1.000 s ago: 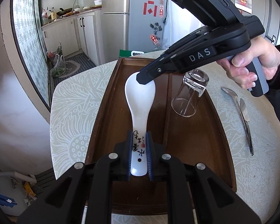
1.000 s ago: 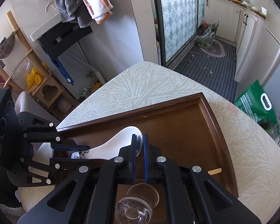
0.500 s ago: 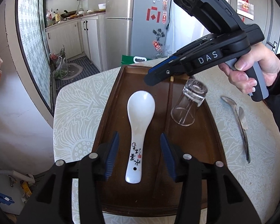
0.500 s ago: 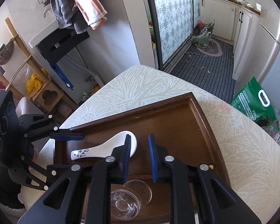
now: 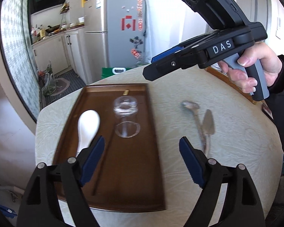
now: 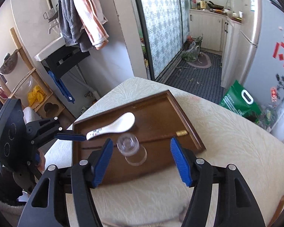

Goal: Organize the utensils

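A silver fridge [image 5: 114, 30] stands behind a green bag [image 6: 238, 102].

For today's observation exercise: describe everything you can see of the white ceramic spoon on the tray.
The white ceramic soup spoon looks glossy, with a deep oval bowl and a short flat handle bearing small dark and red painted marks. It lies flat, bowl up, in the left compartment of the brown wooden tray, beside the groove dividing it. No hand-held gripper touches it.

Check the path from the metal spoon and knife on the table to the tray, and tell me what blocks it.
Nothing visible blocks it. The metal spoon and knife lie on bare tablecloth beside the tray. Only its low rim must be cleared. Inside, the upturned glass fills part of the nearer compartment, and the white spoon lies in the farther one.
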